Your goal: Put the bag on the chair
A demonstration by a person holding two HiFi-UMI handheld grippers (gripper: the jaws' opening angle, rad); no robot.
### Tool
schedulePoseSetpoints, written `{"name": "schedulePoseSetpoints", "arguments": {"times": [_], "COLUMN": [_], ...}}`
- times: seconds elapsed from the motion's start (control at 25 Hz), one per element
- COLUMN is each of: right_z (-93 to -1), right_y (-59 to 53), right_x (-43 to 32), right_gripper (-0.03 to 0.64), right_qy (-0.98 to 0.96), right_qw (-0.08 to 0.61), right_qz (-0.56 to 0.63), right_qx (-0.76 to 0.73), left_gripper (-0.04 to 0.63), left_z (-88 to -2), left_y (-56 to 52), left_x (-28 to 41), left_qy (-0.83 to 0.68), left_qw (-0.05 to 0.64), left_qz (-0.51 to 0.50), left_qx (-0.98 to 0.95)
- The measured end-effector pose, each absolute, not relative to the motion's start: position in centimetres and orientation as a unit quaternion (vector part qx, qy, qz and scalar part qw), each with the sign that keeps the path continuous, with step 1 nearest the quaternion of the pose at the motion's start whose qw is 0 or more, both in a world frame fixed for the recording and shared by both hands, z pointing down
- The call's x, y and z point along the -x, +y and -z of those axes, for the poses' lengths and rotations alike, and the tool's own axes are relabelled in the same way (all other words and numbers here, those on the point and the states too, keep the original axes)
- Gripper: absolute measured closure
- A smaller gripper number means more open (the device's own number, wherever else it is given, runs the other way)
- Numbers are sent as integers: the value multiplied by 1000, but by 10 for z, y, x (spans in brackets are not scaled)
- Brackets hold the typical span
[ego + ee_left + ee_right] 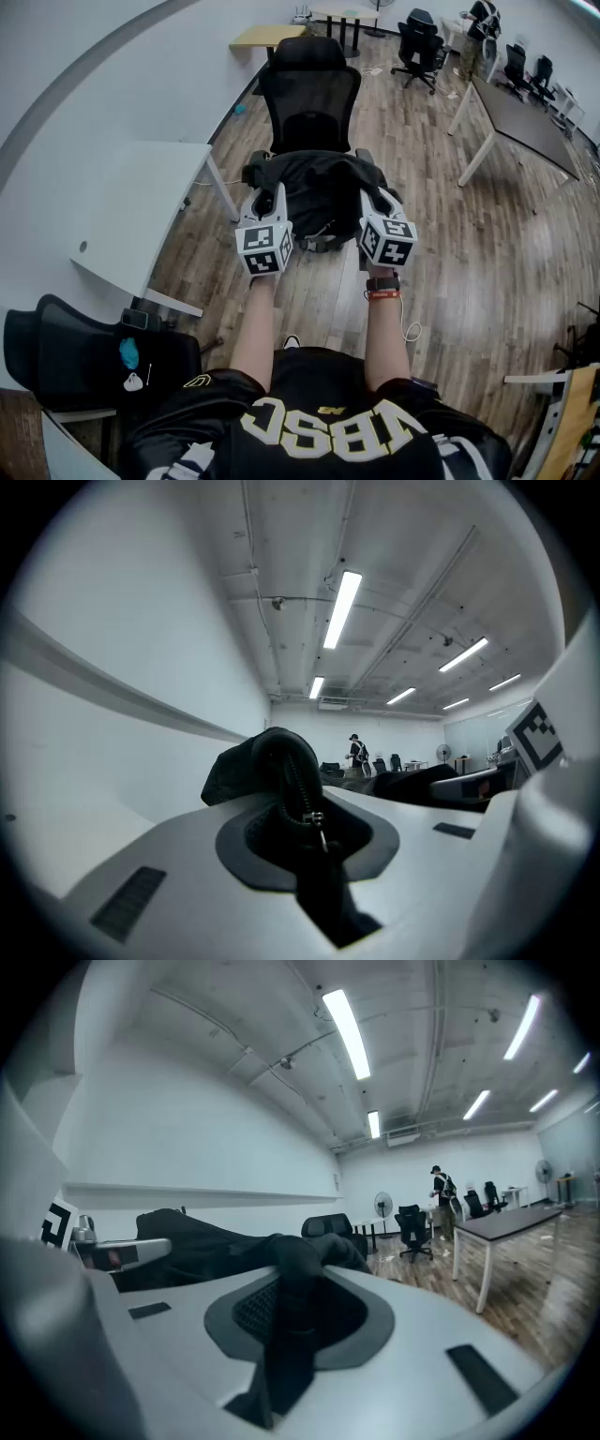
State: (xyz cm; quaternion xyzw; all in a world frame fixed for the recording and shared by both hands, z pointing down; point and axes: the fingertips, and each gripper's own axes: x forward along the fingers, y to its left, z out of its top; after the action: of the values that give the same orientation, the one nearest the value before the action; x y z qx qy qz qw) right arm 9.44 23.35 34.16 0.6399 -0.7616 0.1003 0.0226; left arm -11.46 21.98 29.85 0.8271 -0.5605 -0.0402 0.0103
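A black bag hangs between my two grippers, over the seat of a black office chair straight ahead. My left gripper is shut on the bag's left edge; in the left gripper view a fold with a zipper is pinched between the jaws. My right gripper is shut on the bag's right edge, and black fabric fills the gap between its jaws in the right gripper view. Whether the bag rests on the seat is hidden by the bag itself.
A white table stands to the left, another black chair at the lower left. A grey table and more office chairs stand at the right and back. A person stands far off. Wooden floor lies around.
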Motion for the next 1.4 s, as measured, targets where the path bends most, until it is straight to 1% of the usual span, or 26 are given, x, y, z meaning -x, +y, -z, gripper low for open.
{"name": "schedulePoseSetpoints", "arguments": {"times": [0.64, 1.08, 1.4], "right_z": [-340, -358, -391], "right_y": [204, 194, 131], "right_x": [-69, -28, -22], "right_gripper": [541, 541, 540], "right_qy": [-744, -732, -747], "right_qw": [19, 27, 39], "right_qz": [-99, -126, -156], "right_qx": [-660, -669, -645], "left_gripper": [531, 531, 531], "left_z": [-299, -324, -345], "left_y": [181, 171, 121], "left_x": [139, 171, 173], "left_qy": [-540, -535, -551], "left_qw": [22, 46, 65], "left_qz": [60, 71, 60], "left_qx": [-839, -841, -830]}}
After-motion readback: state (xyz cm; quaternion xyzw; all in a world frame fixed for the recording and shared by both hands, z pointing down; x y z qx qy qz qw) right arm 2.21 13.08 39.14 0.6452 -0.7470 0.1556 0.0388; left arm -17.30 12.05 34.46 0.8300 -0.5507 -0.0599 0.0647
